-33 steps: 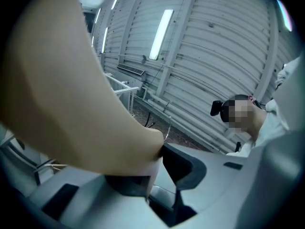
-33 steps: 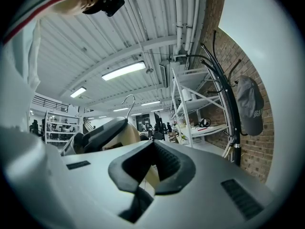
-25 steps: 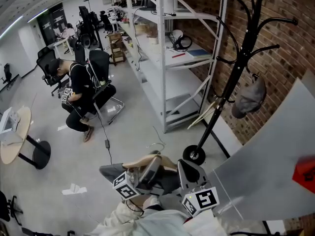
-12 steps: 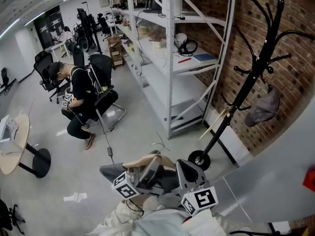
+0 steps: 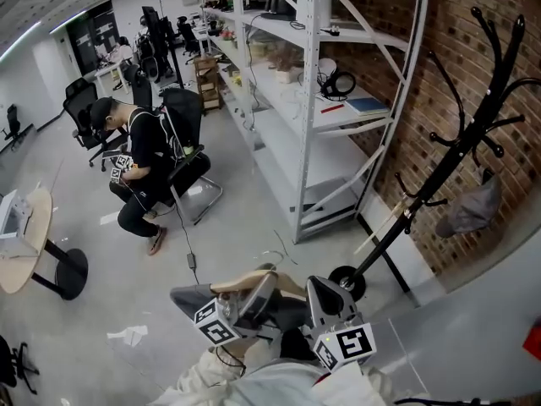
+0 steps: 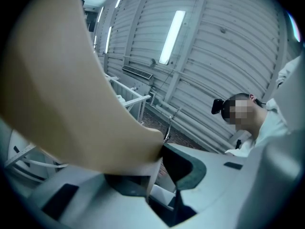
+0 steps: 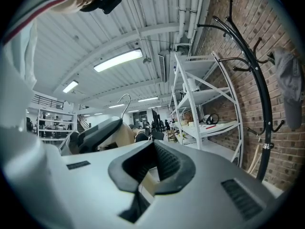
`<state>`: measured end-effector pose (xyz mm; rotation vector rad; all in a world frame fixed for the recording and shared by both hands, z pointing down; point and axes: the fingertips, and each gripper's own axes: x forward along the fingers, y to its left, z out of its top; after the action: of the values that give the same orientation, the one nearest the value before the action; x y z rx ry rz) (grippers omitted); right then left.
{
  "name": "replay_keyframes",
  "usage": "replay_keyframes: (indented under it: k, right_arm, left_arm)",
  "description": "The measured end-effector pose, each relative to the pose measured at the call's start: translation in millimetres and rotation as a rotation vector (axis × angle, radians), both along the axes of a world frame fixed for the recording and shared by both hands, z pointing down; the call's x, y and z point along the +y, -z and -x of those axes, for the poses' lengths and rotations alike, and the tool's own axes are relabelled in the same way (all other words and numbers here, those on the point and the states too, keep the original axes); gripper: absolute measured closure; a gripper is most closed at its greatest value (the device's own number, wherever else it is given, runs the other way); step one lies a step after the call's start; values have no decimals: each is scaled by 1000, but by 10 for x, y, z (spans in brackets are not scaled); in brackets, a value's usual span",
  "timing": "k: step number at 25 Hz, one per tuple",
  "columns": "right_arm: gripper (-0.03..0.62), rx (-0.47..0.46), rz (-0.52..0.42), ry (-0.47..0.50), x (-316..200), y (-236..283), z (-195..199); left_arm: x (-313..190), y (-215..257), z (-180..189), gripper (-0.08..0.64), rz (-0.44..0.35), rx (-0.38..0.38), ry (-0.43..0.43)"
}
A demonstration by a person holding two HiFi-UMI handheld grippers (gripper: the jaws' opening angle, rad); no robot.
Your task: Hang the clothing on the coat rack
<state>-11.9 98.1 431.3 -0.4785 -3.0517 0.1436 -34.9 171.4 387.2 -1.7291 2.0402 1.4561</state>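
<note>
One tan garment (image 5: 239, 282) pinched inside left gripper (image 5: 260, 288), right gripper (image 5: 321, 293)

Grey left gripper (image 5: 256, 292) and right gripper (image 5: 325, 298), dark ribbed pads (image 7: 167, 162), white cube (image 5: 215, 321) with black square markers on each, thin black cable (image 5: 226, 359), cream sleeves (image 5: 254, 386), red stripe

Brightly and evenly lit from ceiling strip lights (image 7: 118, 60); soft, faint shadows; strongly bent and darkened toward the edges; blurred up close.
</note>
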Motion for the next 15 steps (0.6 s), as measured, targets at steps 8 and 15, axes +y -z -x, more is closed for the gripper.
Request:
replay_keyframes:
  k: [8,15]
  right_arm:
    - [569,3,14,27,-121,-54,719]
    - [569,9,22,33,-463,-57,1436]
  left_arm:
    - [-121,-45,694,453,-2,15,22]
    - [-489,-36,1384,453,3,24,17]
